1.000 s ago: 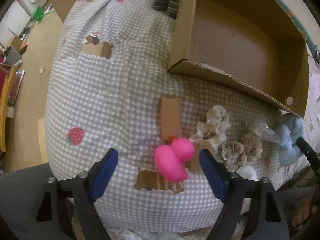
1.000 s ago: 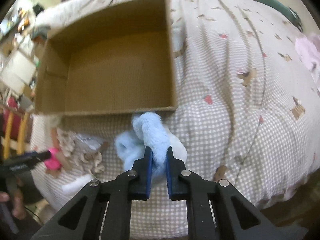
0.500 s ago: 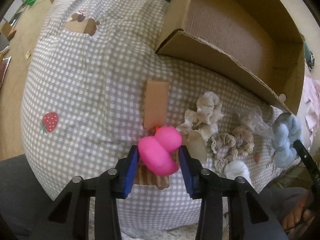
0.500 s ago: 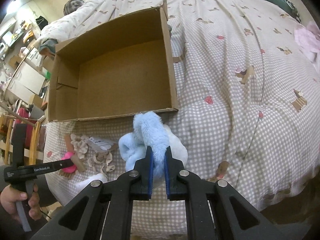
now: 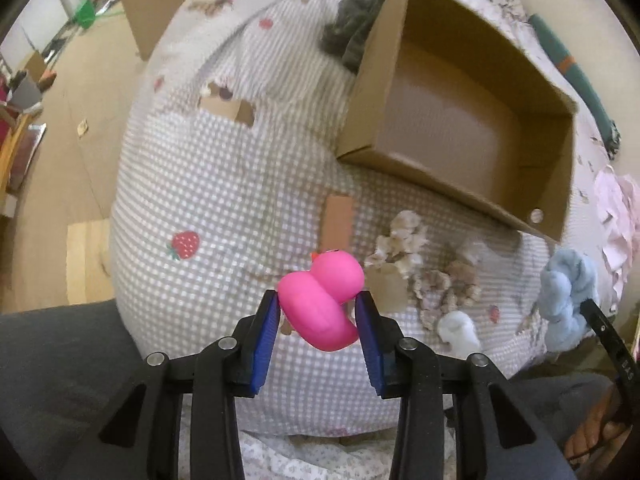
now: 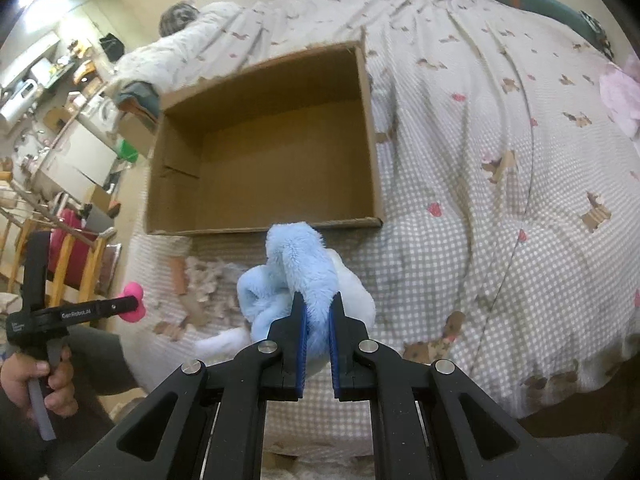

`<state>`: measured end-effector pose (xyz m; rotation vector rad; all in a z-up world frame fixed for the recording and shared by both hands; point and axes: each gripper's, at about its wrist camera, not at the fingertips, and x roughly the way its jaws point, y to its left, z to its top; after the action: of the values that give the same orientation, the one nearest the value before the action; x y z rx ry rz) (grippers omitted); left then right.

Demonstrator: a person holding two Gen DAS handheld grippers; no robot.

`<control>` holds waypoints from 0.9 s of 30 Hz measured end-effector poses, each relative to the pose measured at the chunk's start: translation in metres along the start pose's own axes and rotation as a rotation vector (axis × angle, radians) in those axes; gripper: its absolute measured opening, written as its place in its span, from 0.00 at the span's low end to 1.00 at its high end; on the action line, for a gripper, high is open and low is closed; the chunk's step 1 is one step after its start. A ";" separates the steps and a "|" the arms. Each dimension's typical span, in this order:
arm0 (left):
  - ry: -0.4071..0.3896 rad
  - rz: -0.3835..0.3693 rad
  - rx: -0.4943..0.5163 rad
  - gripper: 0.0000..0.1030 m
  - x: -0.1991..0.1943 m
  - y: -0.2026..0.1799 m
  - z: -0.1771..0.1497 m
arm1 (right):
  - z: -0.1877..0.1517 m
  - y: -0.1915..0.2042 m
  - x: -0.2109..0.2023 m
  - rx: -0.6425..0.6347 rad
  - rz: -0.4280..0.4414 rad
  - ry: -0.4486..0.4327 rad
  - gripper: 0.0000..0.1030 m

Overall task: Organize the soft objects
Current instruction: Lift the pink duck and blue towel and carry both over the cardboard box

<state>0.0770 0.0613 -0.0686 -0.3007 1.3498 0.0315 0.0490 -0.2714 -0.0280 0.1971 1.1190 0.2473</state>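
My left gripper (image 5: 318,308) is shut on a pink soft duck (image 5: 320,304) and holds it lifted above the checked bedspread (image 5: 208,184). My right gripper (image 6: 317,308) is shut on a fluffy light blue plush (image 6: 298,264) and holds it raised just in front of the near wall of an open cardboard box (image 6: 264,168). The blue plush (image 5: 566,300) and the box (image 5: 460,120) also show in the left wrist view. The pink duck (image 6: 134,300) in the left gripper shows in the right wrist view.
Several beige frilly scrunchies (image 5: 424,264) and a white fluffy piece (image 5: 458,328) lie on the bedspread in front of the box. A cardboard strip (image 5: 338,220) lies near them. A grey garment (image 5: 352,36) is behind the box. Pink cloth (image 6: 620,96) lies at far right.
My left gripper closed on the pink duck and lifted it off the bedspread. My right gripper has risen with the blue plush.
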 end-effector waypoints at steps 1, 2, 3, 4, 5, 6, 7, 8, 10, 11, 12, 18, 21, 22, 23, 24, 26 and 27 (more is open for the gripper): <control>-0.012 -0.002 0.006 0.34 -0.007 0.001 0.001 | 0.000 0.001 -0.005 0.002 0.008 -0.007 0.10; -0.022 -0.005 0.012 0.34 -0.014 0.002 0.000 | 0.000 0.002 -0.009 0.004 0.014 -0.014 0.10; -0.032 -0.003 0.020 0.34 -0.021 0.001 -0.002 | 0.001 0.002 -0.015 0.007 0.020 -0.023 0.10; -0.043 0.002 0.029 0.34 -0.028 0.001 -0.002 | 0.002 0.003 -0.019 0.009 0.025 -0.032 0.10; -0.048 0.010 0.032 0.34 -0.031 -0.003 -0.001 | 0.004 0.004 -0.024 0.007 0.028 -0.043 0.10; -0.055 0.016 0.035 0.34 -0.033 -0.009 0.002 | 0.006 0.006 -0.029 0.002 0.031 -0.053 0.10; -0.061 0.010 0.039 0.34 -0.037 -0.010 0.003 | 0.007 0.007 -0.032 -0.003 0.032 -0.061 0.10; -0.067 0.006 0.042 0.34 -0.038 -0.016 0.003 | 0.009 0.008 -0.036 -0.008 0.035 -0.069 0.10; -0.085 0.007 0.058 0.34 -0.047 -0.022 0.007 | 0.015 0.010 -0.043 -0.014 0.037 -0.085 0.10; -0.099 0.007 0.070 0.34 -0.053 -0.026 0.009 | 0.017 0.011 -0.046 -0.016 0.039 -0.094 0.10; -0.117 0.009 0.083 0.34 -0.058 -0.029 0.011 | 0.020 0.012 -0.050 -0.020 0.043 -0.106 0.10; -0.186 0.028 0.146 0.34 -0.083 -0.050 0.030 | 0.042 0.018 -0.067 -0.029 0.089 -0.193 0.10; -0.233 0.044 0.184 0.34 -0.095 -0.062 0.043 | 0.057 0.020 -0.070 -0.025 0.112 -0.240 0.10; -0.247 0.052 0.194 0.34 -0.096 -0.066 0.047 | 0.062 0.021 -0.070 -0.025 0.115 -0.250 0.10; -0.262 0.058 0.201 0.34 -0.099 -0.069 0.050 | 0.067 0.022 -0.069 -0.025 0.119 -0.256 0.10; -0.282 0.059 0.210 0.34 -0.102 -0.074 0.056 | 0.072 0.023 -0.068 -0.025 0.123 -0.256 0.10; -0.302 0.060 0.223 0.34 -0.104 -0.081 0.064 | 0.081 0.024 -0.064 -0.025 0.114 -0.260 0.10; -0.312 0.060 0.227 0.34 -0.105 -0.085 0.069 | 0.085 0.024 -0.062 -0.025 0.114 -0.259 0.10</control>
<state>0.1362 0.0113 0.0617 -0.0593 1.0405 -0.0243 0.0982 -0.2693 0.0680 0.2637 0.8486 0.3274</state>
